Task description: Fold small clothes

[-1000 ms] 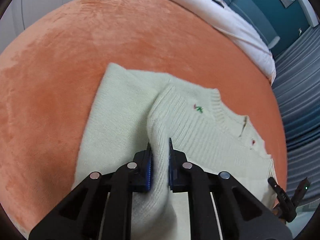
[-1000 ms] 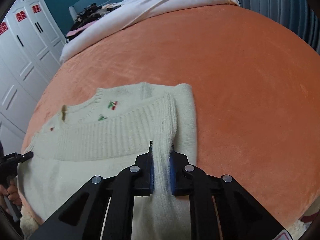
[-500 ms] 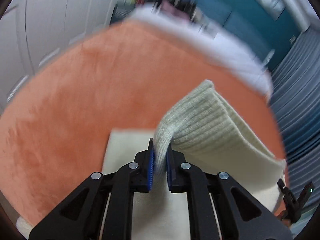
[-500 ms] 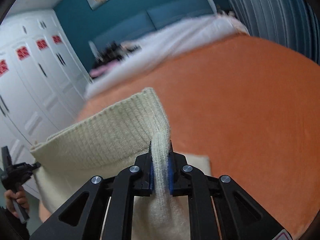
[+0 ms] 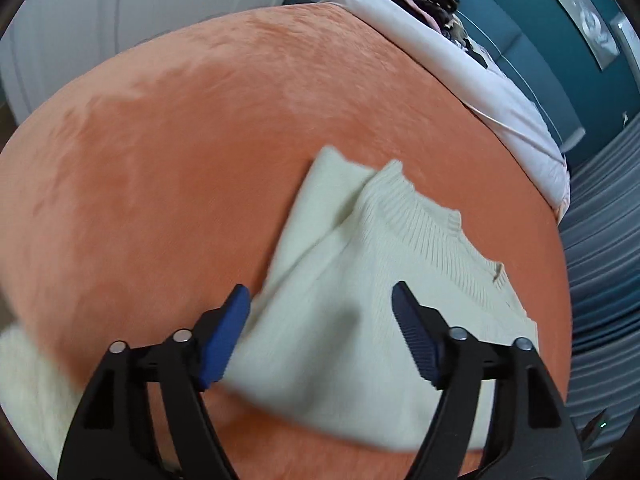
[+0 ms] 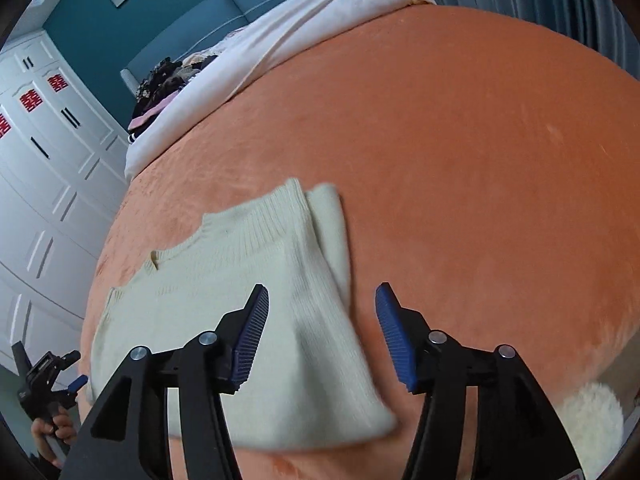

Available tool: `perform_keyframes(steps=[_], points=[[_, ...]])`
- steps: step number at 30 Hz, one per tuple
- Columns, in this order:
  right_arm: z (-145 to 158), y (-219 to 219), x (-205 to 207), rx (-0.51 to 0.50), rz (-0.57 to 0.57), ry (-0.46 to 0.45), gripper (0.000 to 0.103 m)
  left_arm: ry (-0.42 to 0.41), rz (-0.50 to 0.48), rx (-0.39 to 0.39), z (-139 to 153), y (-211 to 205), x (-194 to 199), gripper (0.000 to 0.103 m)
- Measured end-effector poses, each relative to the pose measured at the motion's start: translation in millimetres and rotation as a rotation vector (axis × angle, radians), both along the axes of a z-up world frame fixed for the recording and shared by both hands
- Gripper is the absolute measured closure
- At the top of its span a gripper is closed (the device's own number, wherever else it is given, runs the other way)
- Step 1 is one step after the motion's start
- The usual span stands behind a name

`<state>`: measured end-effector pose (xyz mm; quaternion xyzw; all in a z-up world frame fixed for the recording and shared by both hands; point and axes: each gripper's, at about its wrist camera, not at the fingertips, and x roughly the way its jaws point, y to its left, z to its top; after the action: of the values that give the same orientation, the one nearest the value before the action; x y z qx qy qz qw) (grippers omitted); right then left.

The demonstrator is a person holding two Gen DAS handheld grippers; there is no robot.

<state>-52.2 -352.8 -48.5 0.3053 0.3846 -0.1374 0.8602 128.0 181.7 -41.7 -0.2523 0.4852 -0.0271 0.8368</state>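
A small cream knit sweater (image 5: 384,280) lies folded on the orange blanket (image 5: 180,140), its ribbed hem laid over toward the neckline. It also shows in the right wrist view (image 6: 248,280). My left gripper (image 5: 320,304) is open and empty, hovering over the sweater's left side. My right gripper (image 6: 322,304) is open and empty, over the sweater's right edge. The other gripper (image 6: 44,376) shows low at the left of the right wrist view.
The orange blanket (image 6: 480,160) covers a bed. A white duvet (image 5: 460,64) with a pile of dark clothes (image 6: 168,80) lies at the head. White wardrobe doors (image 6: 44,152) stand on one side, grey curtains (image 5: 600,260) on the other. A fluffy white item (image 6: 592,412) sits at the near edge.
Both grippers carried the sweater's lower half up and over onto the upper half, then opened and let go. The embroidered front is now covered.
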Motion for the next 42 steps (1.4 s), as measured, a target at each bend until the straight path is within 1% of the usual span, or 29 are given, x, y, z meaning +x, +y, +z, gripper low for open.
perform_keyframes(steps=[3, 5, 8, 10, 11, 12, 13, 14, 17, 19, 20, 21, 23, 25, 26, 27, 28, 29, 30, 31, 32, 33, 34, 35, 36, 38, 39, 40, 42], points=[[-20, 12, -37, 0.09, -0.009, 0.038, 0.041, 0.028, 0.039, -0.068, -11, 6, -38, 0.017], [-35, 20, -50, 0.172, -0.003, 0.043, 0.039, 0.051, 0.04, -0.107, -23, 3, -46, 0.014], [-52, 29, -40, 0.269, 0.007, 0.026, 0.038, 0.096, 0.073, -0.151, -40, -6, -35, 0.014], [-55, 35, -21, 0.272, -0.008, 0.006, 0.037, 0.121, 0.12, -0.161, -48, -9, -21, 0.015], [-55, 34, -13, 0.28, -0.017, -0.001, 0.037, 0.126, 0.135, -0.163, -48, -9, -14, 0.022], [-55, 33, -6, 0.298, -0.026, -0.008, 0.042, 0.118, 0.126, -0.161, -45, -10, -8, 0.053], [-51, 30, -2, 0.314, -0.037, -0.022, 0.082, 0.122, 0.089, -0.161, -39, -13, -3, 0.07], [-43, 26, 0, 0.318, -0.034, -0.038, 0.092, 0.12, 0.066, -0.153, -33, -13, -1, 0.09], [-1, 21, -13, 0.34, -0.024, -0.152, 0.093, 0.062, 0.028, -0.193, 4, -2, -15, 0.093], [22, 22, -29, 0.327, 0.001, -0.18, 0.094, 0.055, 0.011, -0.191, 21, 8, -33, 0.093], [31, 23, -41, 0.296, 0.018, -0.177, 0.094, 0.07, 0.0, -0.179, 23, 12, -44, 0.093], [35, 24, -52, 0.261, 0.031, -0.156, 0.094, 0.091, -0.01, -0.171, 20, 14, -54, 0.093], [21, 26, -71, 0.209, 0.049, -0.051, 0.094, 0.173, -0.044, -0.128, -3, 11, -76, 0.093], [-24, 31, -81, 0.19, 0.073, 0.151, 0.093, 0.248, -0.071, -0.038, -35, 0, -92, 0.093], [-43, 35, -85, 0.171, 0.071, 0.245, 0.092, 0.269, -0.073, -0.001, -46, -3, -99, 0.092], [-52, 38, -92, 0.154, 0.063, 0.282, 0.092, 0.267, -0.061, 0.006, -48, -4, -103, 0.091], [-45, 39, -97, 0.142, 0.054, 0.25, 0.091, 0.249, -0.047, 0.009, -42, -4, -106, 0.089], [-31, 39, -100, 0.112, 0.039, 0.215, 0.084, 0.218, -0.039, 0.017, -30, -3, -107, 0.088], [-18, 38, -101, 0.07, 0.023, 0.196, 0.079, 0.172, -0.036, 0.032, -15, -2, -105, 0.08], [-3, 38, -101, 0.014, 0.009, 0.179, 0.067, 0.124, -0.037, 0.053, -1, -2, -103, 0.073], [10, 38, -102, -0.055, -0.009, 0.157, 0.056, 0.065, -0.03, 0.084, 17, -2, -100, 0.058], [26, 37, -99, -0.131, -0.028, 0.116, 0.052, 0.008, -0.022, 0.108, 32, -3, -95, 0.048], [39, 36, -94, -0.172, -0.029, 0.065, 0.047, -0.047, -0.031, 0.125, 46, -7, -85, 0.043], [47, 32, -85, -0.18, -0.019, 0.026, 0.042, -0.074, -0.048, 0.129, 54, -11, -73, 0.031], [52, 28, -72, -0.175, -0.007, -0.001, 0.039, -0.087, -0.067, 0.122, 56, -16, -60, 0.021], [49, 27, -44, -0.152, 0.036, -0.025, 0.031, -0.096, -0.107, 0.106, 49, -30, -33, 0.019], [42, 27, -21, -0.143, 0.072, -0.027, 0.03, -0.077, -0.125, 0.097, 40, -37, -19, 0.013], [32, 28, 0, -0.14, 0.099, -0.013, 0.03, -0.052, -0.145, 0.084, 29, -48, -7, 0.013], [9, 29, 35, -0.145, 0.107, 0.055, 0.03, 0.027, -0.141, 0.084, 1, -58, 18, 0.013]])
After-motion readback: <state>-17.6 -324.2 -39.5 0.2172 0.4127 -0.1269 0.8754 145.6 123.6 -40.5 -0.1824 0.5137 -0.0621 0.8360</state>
